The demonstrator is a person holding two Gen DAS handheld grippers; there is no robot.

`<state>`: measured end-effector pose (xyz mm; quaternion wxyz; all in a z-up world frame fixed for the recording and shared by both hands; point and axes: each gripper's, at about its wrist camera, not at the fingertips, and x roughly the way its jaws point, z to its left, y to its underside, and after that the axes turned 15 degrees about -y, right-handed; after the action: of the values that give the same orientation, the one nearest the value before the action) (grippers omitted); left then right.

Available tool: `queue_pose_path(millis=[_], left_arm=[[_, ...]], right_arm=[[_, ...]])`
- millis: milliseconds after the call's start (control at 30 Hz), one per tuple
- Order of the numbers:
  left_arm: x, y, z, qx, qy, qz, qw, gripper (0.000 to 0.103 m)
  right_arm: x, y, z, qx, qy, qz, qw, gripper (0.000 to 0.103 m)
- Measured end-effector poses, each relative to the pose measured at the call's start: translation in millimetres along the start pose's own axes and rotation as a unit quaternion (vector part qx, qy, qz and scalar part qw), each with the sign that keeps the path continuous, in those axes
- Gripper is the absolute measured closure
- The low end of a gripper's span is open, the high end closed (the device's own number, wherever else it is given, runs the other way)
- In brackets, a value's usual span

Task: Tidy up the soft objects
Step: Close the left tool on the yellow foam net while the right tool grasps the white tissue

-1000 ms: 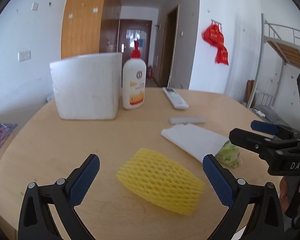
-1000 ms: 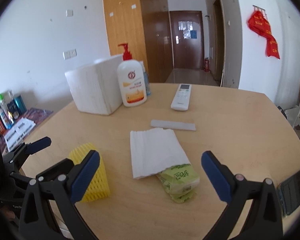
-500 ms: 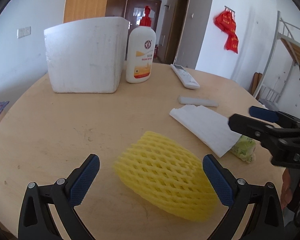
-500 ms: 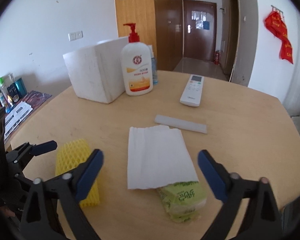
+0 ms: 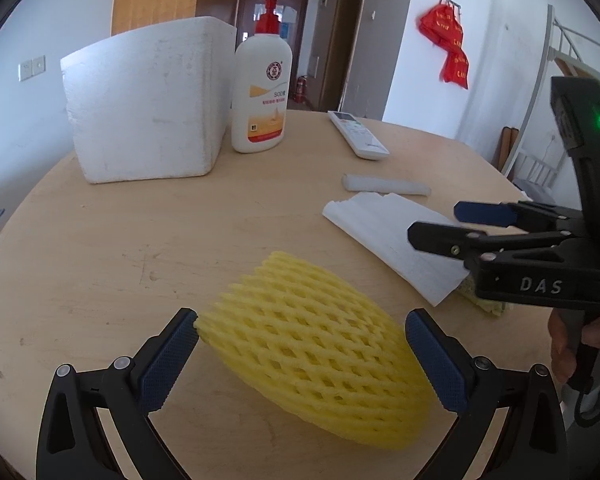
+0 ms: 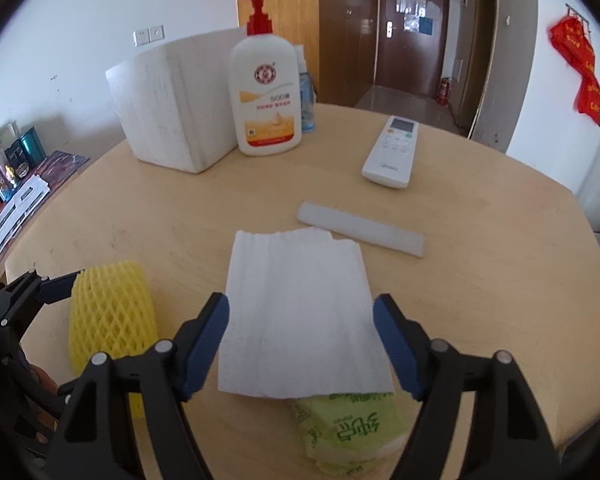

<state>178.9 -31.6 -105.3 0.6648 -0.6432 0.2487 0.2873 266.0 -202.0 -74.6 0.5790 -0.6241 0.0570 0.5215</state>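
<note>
A yellow foam fruit net [image 5: 316,344] lies on the round wooden table [image 5: 140,240]. My left gripper [image 5: 300,356] is open, its fingers on either side of the net, the left pad at its edge. A white folded tissue sheet [image 6: 300,316] lies on a green tissue pack [image 6: 352,432]. My right gripper [image 6: 300,344] is open, its fingers either side of the sheet's near end. The net also shows in the right wrist view [image 6: 110,316], and the right gripper shows in the left wrist view [image 5: 452,224].
A white foam box [image 5: 148,100] stands at the back left with a lotion pump bottle [image 5: 262,92] beside it. A white remote [image 6: 392,152] and a flat white strip [image 6: 360,228] lie beyond the tissue. Shelved items [image 6: 8,168] sit off the table's left edge.
Both grippers have moved forward and down. The left one now straddles the yellow net. The right one has narrowed somewhat and now straddles the tissue sheet.
</note>
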Motion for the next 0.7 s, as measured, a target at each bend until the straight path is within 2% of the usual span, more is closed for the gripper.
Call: queue_pose_path(millis=[100,167,300,333,367,400,433,467,633,667,700], left_arm=[[0.5,-0.4,0.1,-0.003,0.001,-0.002,1.0,0.009],[2.2,-0.9,-0.9,0.0,0.002,-0.001,1.0,0.025],[9.2,-0.2,-4.6,0.009,0.002,0.015,0.9998,0.047],[9.3,-0.2,-4.4,0.01,-0.002,0.013,0.9999,0.062],[8.4,-0.5,-3.6,0.008,-0.004,0.01,0.9999,0.072],[8.2,-1.3,-1.9,0.006,-0.002,0.008,0.9999,0.076],[9.1,-2.5,0.2,0.003,0.002,0.011,0.9999,0.087],[9.7,-3.3,1.5,0.001,0.003,0.013,0.9999,0.092],[8.2,-4.5,4.9,0.005,0.007,0.006,0.9999,0.093],[8.1,-4.2,4.9,0.006,0.009,0.005,0.9999,0.093],[7.8,-4.0,4.9,0.006,0.012,0.004,0.9999,0.093]], right_arm=[[1.4,-1.3,-1.4,0.001,-0.002,0.0,1.0,0.025],[1.8,-1.6,-1.6,0.003,-0.005,0.001,1.0,0.025],[4.6,-3.0,0.1,-0.004,-0.005,0.005,1.0,0.025],[6.0,-3.1,0.6,-0.005,-0.006,0.007,1.0,0.025],[8.2,-2.9,1.5,-0.008,-0.007,0.012,1.0,0.025],[9.9,-3.1,1.9,-0.01,-0.006,0.015,1.0,0.025],[12.2,-3.0,2.8,-0.012,-0.005,0.02,1.0,0.025],[13.1,-3.0,3.2,-0.014,-0.005,0.022,1.0,0.025],[20.4,-4.5,6.2,-0.025,0.008,0.033,0.999,0.025],[21.4,-4.6,6.2,-0.027,0.009,0.035,0.999,0.028],[23.1,-4.8,6.0,-0.027,0.01,0.038,0.999,0.036]])
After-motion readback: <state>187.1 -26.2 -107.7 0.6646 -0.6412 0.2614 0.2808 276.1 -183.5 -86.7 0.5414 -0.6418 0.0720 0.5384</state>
